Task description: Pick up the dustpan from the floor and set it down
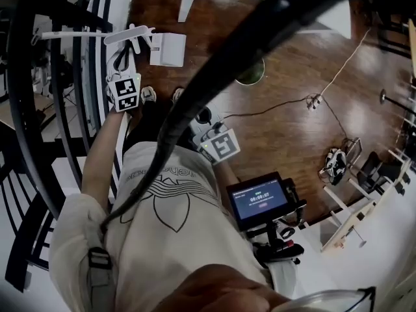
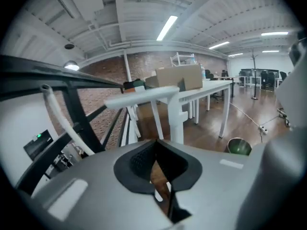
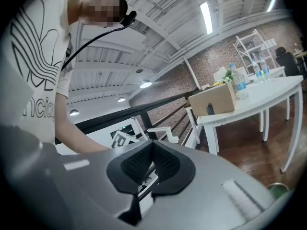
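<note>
The white dustpan point(image 1: 168, 49) sits on the brown wooden floor ahead of the person's shoes. A white flat piece on a long white handle point(image 1: 130, 34) reaches from it to the left, past the railing. My left gripper point(image 1: 123, 52) points at that white piece from just below it, and whether they touch is hidden. In the left gripper view its jaws point(image 2: 154, 156) stand shut with only floor showing in the slit. My right gripper point(image 1: 205, 118) hangs by the person's waist, away from the dustpan, and its jaws point(image 3: 152, 150) are shut on nothing.
A black railing point(image 1: 39, 109) runs along the left. A green bin point(image 1: 250, 73) and a cable point(image 1: 273, 112) are on the floor to the right. A white table with a cardboard box point(image 2: 177, 78) stands ahead. A screen point(image 1: 260, 200) hangs at the person's hip.
</note>
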`<state>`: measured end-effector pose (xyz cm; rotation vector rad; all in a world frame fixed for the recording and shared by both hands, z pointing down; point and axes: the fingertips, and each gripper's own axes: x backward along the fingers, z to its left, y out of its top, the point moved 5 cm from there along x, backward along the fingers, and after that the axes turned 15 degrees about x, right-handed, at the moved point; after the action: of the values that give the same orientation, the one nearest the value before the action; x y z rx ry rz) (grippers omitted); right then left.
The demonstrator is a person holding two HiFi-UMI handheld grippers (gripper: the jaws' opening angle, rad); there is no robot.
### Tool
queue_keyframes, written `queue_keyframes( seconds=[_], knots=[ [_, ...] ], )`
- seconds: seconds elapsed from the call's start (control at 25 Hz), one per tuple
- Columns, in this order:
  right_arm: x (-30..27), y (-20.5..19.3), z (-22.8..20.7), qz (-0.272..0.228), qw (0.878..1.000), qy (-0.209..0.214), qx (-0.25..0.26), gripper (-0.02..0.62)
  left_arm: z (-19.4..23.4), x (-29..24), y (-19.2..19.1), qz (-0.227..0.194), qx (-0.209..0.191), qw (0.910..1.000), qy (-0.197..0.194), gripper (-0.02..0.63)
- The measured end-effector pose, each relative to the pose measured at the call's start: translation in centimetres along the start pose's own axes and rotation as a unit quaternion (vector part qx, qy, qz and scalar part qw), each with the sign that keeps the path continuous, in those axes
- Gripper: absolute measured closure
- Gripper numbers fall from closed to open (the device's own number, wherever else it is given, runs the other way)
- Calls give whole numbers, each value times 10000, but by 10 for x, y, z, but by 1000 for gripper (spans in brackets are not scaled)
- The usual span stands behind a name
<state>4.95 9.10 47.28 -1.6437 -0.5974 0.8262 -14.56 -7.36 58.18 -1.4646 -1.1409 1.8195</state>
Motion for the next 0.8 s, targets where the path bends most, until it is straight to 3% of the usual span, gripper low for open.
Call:
queue_keyframes(
  seconds=[0.04, 0.12, 0.24, 0.32, 0.44, 0.56, 0.68, 0.8],
  knots=[
    [-3, 6, 0, -66, 9999, 15, 98, 595, -2, 18, 1, -21, 217, 9996, -183, 586],
    [-8, 18, 0, -212, 9994, 76, 252, 595, -19, 56, 10, 159, 723, 9917, -1056, 586],
    [-14, 35, -2, -409, 9975, 176, 551, 595, -53, 98, 35, 391, 1286, 9667, -2180, 586],
    [-19, 43, -5, -475, 9966, 192, 649, 595, -72, 116, 54, 378, 1626, 9490, -2676, 586],
    [-21, 48, 1, -527, 9958, 214, 718, 595, -89, 136, 67, 143, 1746, 9414, -2881, 586],
    [-26, 56, 14, -632, 9946, 311, 760, 595, -95, 147, 69, -188, 1697, 9442, -2815, 585],
    [-34, 58, 13, -643, 9928, 428, 913, 595, -97, 152, 78, -606, 1383, 9507, -2709, 585],
    [-34, 52, 8, -655, 9928, 397, 918, 595, -94, 160, 85, -846, 1330, 9472, -2792, 586]
  ],
)
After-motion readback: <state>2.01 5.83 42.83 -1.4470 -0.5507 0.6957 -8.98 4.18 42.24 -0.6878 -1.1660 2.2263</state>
